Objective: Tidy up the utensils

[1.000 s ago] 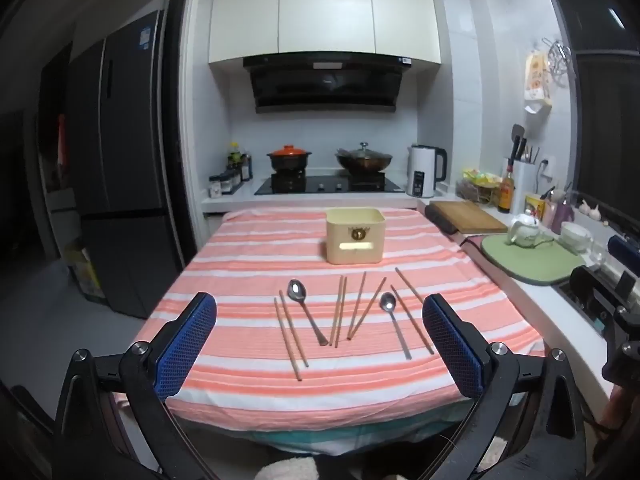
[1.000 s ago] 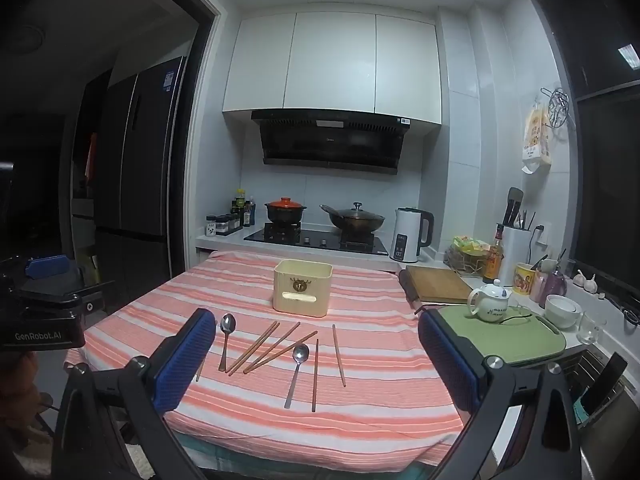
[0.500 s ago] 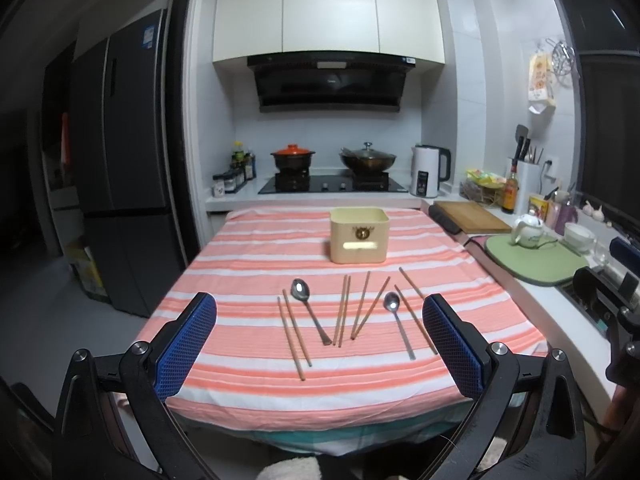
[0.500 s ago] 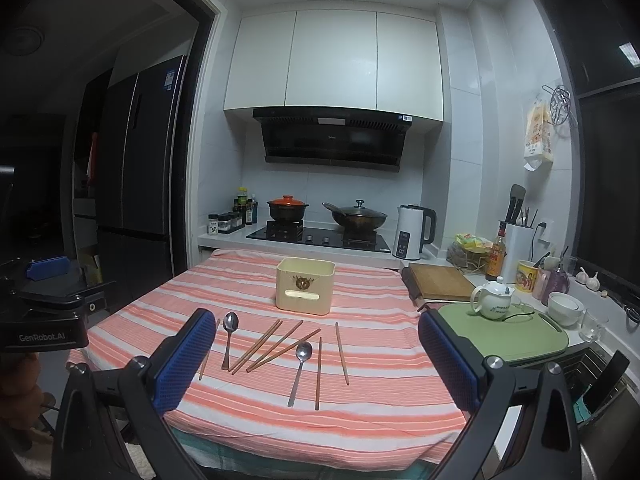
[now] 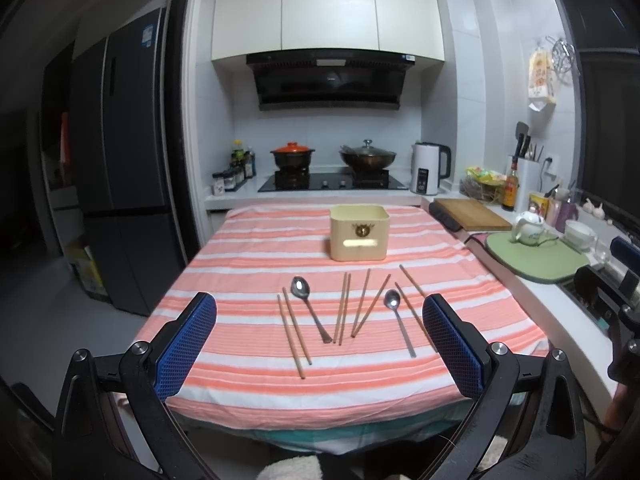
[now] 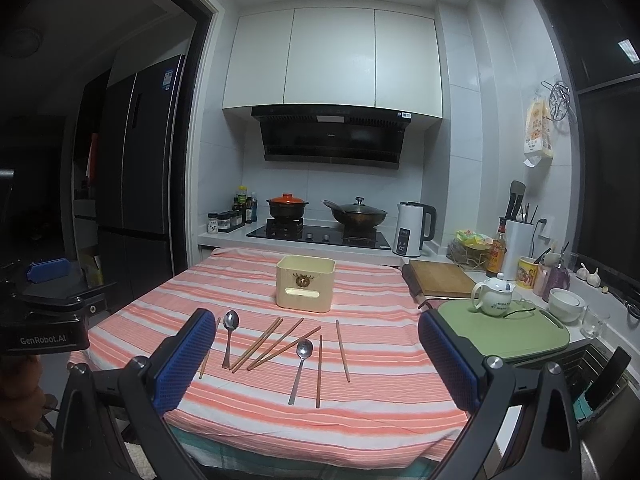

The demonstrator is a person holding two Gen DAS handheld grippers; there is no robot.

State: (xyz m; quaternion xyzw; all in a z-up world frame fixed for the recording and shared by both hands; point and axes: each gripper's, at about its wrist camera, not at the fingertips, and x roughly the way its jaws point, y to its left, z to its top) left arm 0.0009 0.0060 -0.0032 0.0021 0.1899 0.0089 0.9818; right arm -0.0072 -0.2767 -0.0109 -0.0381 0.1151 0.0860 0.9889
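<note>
Both the left gripper (image 5: 320, 344) and right gripper (image 6: 316, 360) hang wide open and empty short of the worktop (image 5: 248, 240), where spoons (image 5: 310, 312) and chopsticks (image 5: 294, 334) lie loose before the cream box (image 5: 358, 234), presumably their destination.

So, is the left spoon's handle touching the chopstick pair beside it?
Cannot tell. In the left wrist view the left spoon handle tip ends right against the chopstick pair, with no plain gap or overlap.
</note>
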